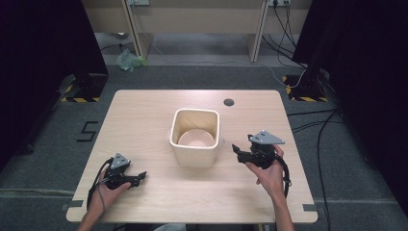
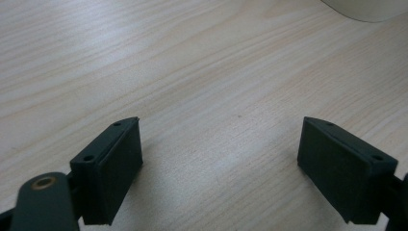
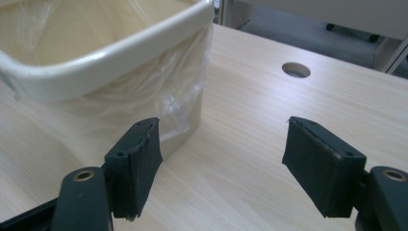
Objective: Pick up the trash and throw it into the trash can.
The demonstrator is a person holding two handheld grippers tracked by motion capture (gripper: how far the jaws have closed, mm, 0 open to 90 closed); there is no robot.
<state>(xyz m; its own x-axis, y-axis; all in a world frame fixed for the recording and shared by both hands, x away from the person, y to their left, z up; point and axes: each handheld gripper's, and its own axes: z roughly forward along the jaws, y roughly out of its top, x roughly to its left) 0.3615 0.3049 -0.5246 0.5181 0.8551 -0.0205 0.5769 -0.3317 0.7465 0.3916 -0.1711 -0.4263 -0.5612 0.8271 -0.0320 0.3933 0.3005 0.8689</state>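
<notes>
Left claw (image 1: 140, 176): jaws spread wide, nothing between them, low over the pale wooden worktop (image 1: 144, 120).
Right claw (image 1: 236, 150): jaws spread, empty.
Cream square plastic bin with clear liner (image 1: 195, 137): just ahead-left of the right claw, well apart from the left claw.

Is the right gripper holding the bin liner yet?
No, the right gripper has its jaws wide apart beside the bin, with nothing between them.
</notes>
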